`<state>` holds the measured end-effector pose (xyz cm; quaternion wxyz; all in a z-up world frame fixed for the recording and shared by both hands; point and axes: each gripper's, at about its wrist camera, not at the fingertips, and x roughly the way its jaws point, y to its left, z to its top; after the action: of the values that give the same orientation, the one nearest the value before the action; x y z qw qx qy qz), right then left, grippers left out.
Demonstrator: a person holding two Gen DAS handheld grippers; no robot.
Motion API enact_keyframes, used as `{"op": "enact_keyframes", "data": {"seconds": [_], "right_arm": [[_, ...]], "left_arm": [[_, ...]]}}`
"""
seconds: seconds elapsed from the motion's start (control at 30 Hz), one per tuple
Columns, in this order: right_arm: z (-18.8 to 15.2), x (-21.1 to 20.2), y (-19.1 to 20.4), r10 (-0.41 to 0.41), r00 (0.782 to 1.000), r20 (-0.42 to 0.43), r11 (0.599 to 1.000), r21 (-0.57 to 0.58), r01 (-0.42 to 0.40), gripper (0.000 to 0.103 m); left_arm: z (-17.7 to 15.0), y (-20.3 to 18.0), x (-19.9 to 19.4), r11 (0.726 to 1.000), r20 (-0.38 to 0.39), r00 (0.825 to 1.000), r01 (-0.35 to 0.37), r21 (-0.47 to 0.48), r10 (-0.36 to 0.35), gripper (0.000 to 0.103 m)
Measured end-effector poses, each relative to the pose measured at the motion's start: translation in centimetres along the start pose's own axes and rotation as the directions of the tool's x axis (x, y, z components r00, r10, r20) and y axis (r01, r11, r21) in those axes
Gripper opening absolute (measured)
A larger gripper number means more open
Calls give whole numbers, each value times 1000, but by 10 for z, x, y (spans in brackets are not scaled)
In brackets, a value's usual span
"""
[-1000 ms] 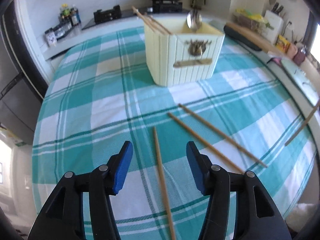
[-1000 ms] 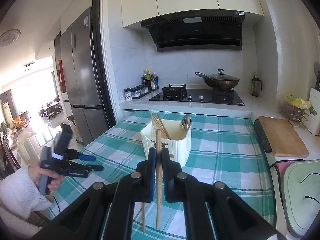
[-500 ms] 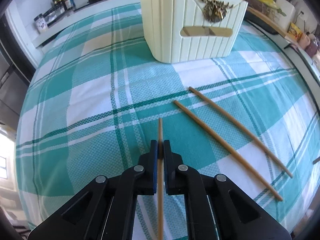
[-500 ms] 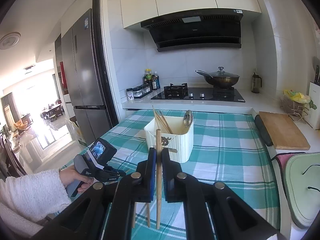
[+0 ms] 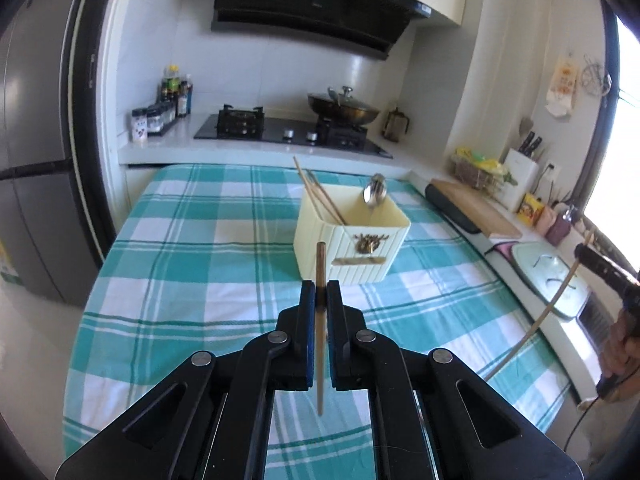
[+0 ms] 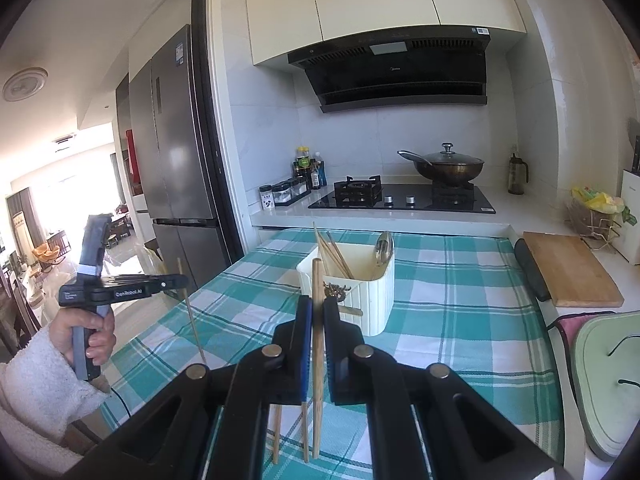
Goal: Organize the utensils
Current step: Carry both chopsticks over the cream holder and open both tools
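Teal-and-white checked cloth (image 5: 192, 240) covers the table ahead of both claws; beyond it, a black hob (image 6: 404, 198). Each claw, left gripper (image 5: 321, 300) and right gripper (image 6: 318, 312), clamps a wooden chopstick (image 5: 320, 320) (image 6: 317, 360) short of the cream ribbed holder (image 5: 352, 248).

Bright daylight is flooding both fisheye views, blowing out a window (image 5: 628, 128) at the right edge and a sunlit room (image 6: 44, 216) at far left. Glare is streaking the refrigerator (image 6: 176, 152). Edges are curving and darkening into black corners; focus is staying sharp.
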<state>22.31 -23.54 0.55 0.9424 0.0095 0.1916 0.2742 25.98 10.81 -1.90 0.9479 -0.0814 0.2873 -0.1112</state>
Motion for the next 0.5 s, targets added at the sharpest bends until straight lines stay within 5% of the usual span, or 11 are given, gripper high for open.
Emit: {"op": "enact_keyframes", "data": {"seconds": [0.33,0.5], "right_arm": [[16,12,6,-27,1000,-2,998,-57,27,6],[43,29,2,-59,998,11,991,-117,60,6]], "left_arm": [[25,-9,-27,1000,105,995,0,12,-2,3],[70,-14,-35,1000,200,980,-7,9,5,3]]}}
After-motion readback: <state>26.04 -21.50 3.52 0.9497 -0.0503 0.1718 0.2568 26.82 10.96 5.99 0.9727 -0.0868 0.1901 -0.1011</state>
